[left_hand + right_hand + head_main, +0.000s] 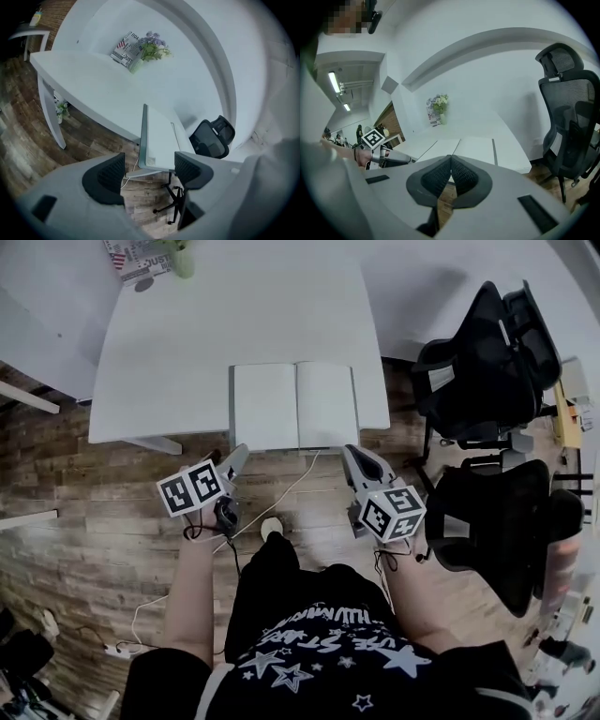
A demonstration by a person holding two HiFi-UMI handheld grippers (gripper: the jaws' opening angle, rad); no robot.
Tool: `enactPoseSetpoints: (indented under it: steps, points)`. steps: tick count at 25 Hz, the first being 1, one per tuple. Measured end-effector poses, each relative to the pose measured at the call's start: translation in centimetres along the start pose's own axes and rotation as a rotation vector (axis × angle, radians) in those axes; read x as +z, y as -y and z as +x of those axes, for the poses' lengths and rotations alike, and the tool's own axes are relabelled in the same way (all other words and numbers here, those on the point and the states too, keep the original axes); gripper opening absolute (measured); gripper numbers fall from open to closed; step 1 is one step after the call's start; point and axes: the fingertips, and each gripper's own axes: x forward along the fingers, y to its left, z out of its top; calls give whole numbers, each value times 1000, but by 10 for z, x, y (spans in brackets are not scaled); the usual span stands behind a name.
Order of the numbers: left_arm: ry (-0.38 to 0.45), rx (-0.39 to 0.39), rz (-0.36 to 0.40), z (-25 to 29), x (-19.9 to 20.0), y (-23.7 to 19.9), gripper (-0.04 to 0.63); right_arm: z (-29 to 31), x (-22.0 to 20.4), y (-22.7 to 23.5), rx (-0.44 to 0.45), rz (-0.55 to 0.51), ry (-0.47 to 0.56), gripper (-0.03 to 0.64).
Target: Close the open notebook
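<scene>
The open notebook (pixel 295 404) lies flat with blank white pages at the near edge of the white table (pixel 234 324). My left gripper (pixel 234 457) hovers just short of the notebook's near left corner, jaws open and empty. In the left gripper view the notebook (pixel 159 140) sits beyond the gap of that gripper (pixel 147 174). My right gripper (pixel 352 456) is off the near right corner, shut on nothing. The right gripper view shows the notebook (pixel 461 146) past the closed gripper (pixel 451 163), with the left gripper (pixel 386 159) at the left.
A potted flower (pixel 183 257) and a magazine (pixel 136 259) stand at the table's far left. Two black office chairs (pixel 487 362) (pixel 506 521) are to the right. A white cable (pixel 281 493) runs over the wooden floor to a power strip (pixel 117 650).
</scene>
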Motion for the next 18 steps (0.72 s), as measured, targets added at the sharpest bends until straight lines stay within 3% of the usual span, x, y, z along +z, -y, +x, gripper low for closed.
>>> enactPoseSetpoints:
  steps: [7, 8, 10, 18]
  points:
    - [-90, -61, -32, 23, -11, -3, 338, 8, -3, 7, -32, 17, -20, 3]
    - [-96, -63, -30, 25, -12, -4, 319, 9, -3, 7, -35, 18, -22, 3]
    - [-101, -62, -21, 27, -12, -5, 217, 11, -3, 7, -40, 20, -25, 3]
    - [-81, -76, 22, 25, -5, 4, 83, 5, -6, 15, -50, 36, -25, 3]
